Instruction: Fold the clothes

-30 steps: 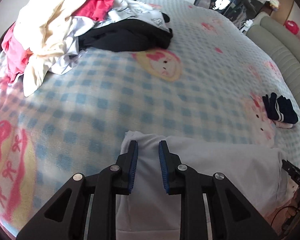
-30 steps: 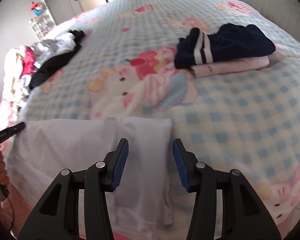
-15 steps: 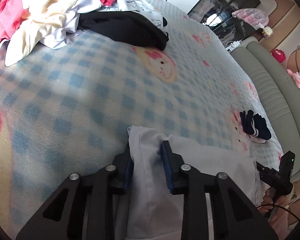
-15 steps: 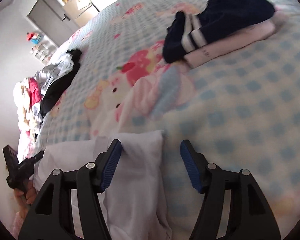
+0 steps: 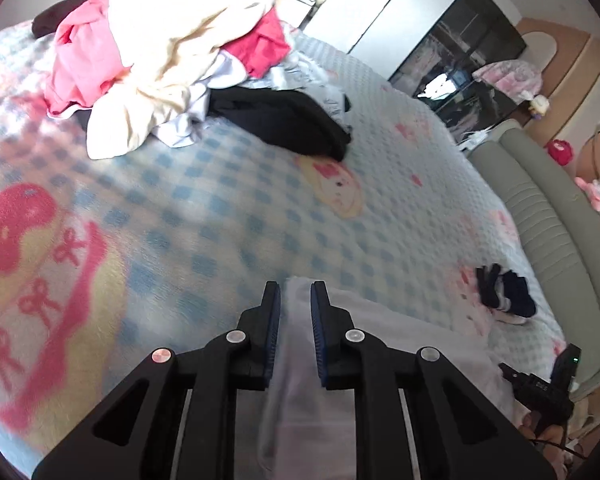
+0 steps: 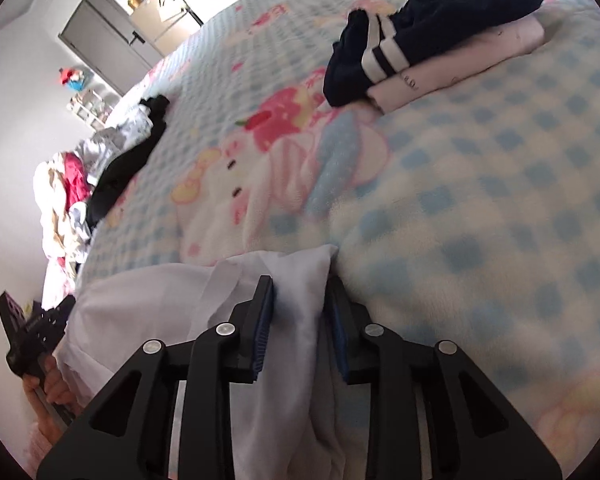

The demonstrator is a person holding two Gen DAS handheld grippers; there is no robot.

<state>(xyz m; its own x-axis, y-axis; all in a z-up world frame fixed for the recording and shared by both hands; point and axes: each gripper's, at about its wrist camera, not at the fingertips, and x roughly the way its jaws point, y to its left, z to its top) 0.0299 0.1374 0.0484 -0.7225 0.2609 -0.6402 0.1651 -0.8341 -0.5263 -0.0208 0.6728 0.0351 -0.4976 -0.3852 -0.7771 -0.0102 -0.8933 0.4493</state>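
A checked blanket (image 5: pixel 204 216) is covering the bed, with a white garment (image 6: pixel 172 292) lying along its near edge. The left gripper (image 5: pixel 295 300) and right gripper (image 6: pixel 300 292) are each closing their jaws on a corner of the garment, the cloth bunching between the pads.

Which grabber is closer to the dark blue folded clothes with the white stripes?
Right. The right gripper, closing on the white garment's corner, has the navy striped clothes just ahead. The left gripper grips the opposite corner, farther away.
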